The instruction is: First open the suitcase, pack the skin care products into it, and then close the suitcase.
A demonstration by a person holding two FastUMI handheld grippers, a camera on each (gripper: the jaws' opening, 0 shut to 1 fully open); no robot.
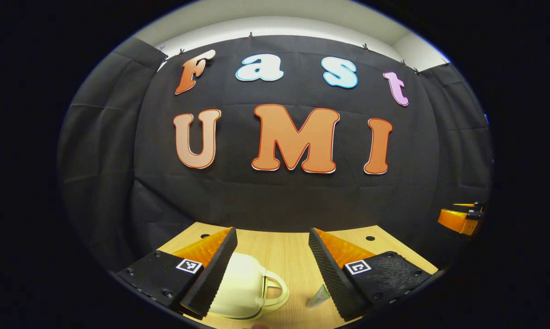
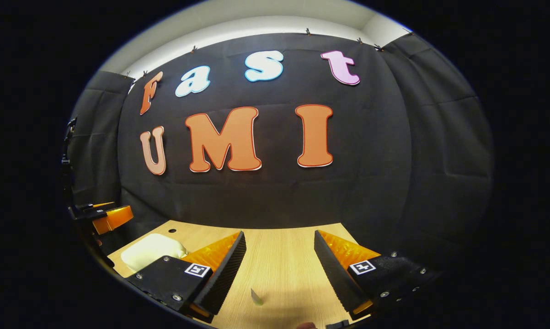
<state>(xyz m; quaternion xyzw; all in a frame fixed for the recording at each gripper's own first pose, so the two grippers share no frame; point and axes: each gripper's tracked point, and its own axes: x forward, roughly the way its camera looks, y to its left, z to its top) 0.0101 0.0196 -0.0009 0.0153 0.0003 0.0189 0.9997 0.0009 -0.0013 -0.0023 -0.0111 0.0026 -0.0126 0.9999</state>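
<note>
A: Suitcase (image 1: pixel 242 285) is sitting low in the left gripper view, cream, lid down, handle turned toward the middle. I'm holding the left gripper (image 1: pixel 272 269) over it with the jaws spread wide and nothing between them; one finger is overlapping the case's near side, but I can't tell if it's touching.

B: And the other hand?

A: I'm keeping the right gripper (image 2: pixel 279 274) well to the side of the suitcase, jaws likewise spread and empty, above bare table (image 2: pixel 279 256). In the right gripper view the suitcase is lying beside that gripper's own finger, partly covered by it.

B: So which step?

A: I'm judging we're at the very first one: the case is looking closed, nothing packed. The next move is calling for me to find the lid's edge or latch and lift, perhaps steadying the body with the other gripper.

B: The skin care products?

A: Hard to say. A small pale pointed thing (image 1: pixel 319 296) is lying just beside the suitcase; it could be a sachet, but it's too small to make out. The latch is hidden from me. Beyond the suitcase, the table is ending at the black cloth wall (image 1: pixel 275 201).
</note>
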